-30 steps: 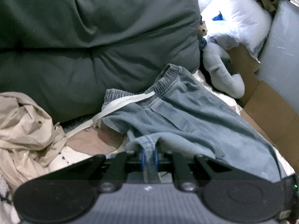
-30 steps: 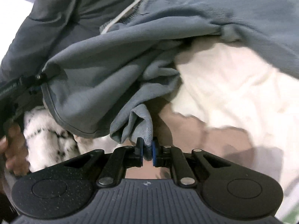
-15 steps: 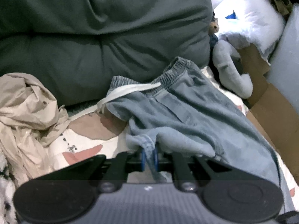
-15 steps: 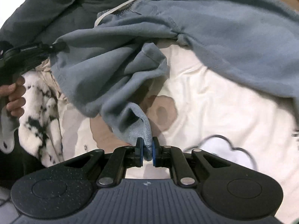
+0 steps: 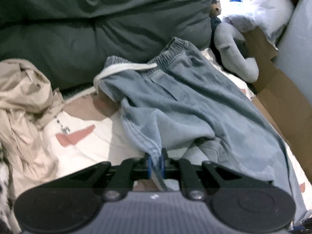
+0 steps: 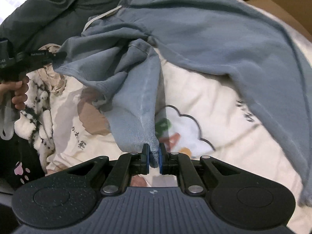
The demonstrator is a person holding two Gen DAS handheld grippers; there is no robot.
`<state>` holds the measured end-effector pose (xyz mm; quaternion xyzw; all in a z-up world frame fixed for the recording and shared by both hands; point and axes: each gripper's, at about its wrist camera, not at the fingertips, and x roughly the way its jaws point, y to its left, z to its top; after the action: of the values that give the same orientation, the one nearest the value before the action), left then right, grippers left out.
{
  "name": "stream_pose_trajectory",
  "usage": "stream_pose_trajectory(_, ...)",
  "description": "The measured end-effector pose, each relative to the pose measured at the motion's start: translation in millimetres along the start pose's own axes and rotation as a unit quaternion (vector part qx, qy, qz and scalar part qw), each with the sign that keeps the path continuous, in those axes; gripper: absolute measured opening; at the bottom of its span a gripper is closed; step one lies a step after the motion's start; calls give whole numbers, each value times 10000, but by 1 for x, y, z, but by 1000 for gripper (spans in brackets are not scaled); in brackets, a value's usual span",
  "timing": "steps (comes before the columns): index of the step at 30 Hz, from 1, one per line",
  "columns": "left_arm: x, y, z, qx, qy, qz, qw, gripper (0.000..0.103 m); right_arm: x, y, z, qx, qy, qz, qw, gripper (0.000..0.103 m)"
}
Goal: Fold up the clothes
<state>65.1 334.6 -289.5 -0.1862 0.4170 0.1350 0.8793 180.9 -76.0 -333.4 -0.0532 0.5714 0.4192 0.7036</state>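
Both tongs were clamped on the blue-grey sweatpants [image 5: 195, 105]: the left gripper [image 5: 155, 162] pinched a hem edge, the right gripper [image 6: 154, 159] another hem, above the patterned bedsheet [image 6: 204, 89].

A bed with a cream cartoon-print sheet [image 6: 224, 105] carries everything. Blue-grey sweatpants [image 5: 185, 101] sprawl across it. A dark green duvet [image 5: 97, 19] is heaped along its far edge, crumpled beige clothing [image 5: 23, 89] beside it.

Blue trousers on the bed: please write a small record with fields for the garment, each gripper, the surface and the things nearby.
garment: blue trousers, elastic waistband toward grey duvet
left gripper: shut on trousers hem
right gripper: shut on other leg's hem
surface: printed bedsheet
nearby: beige garment crumpled, grey plush toy, cardboard
fold: not yet made
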Motion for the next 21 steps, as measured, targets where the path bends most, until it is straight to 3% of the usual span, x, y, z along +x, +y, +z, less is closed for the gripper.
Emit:
stream_pose_trajectory(12, -18, -14, -28, -310, 298, -108, 9990, 7, -94, -56, -41, 740, -469, -686, 9938, 7)
stream_pose_trajectory(21, -36, -33, -42, -270, 386, -350, 9983, 7, -157, -79, -69, 1067, -818, -1106, 9847, 7)
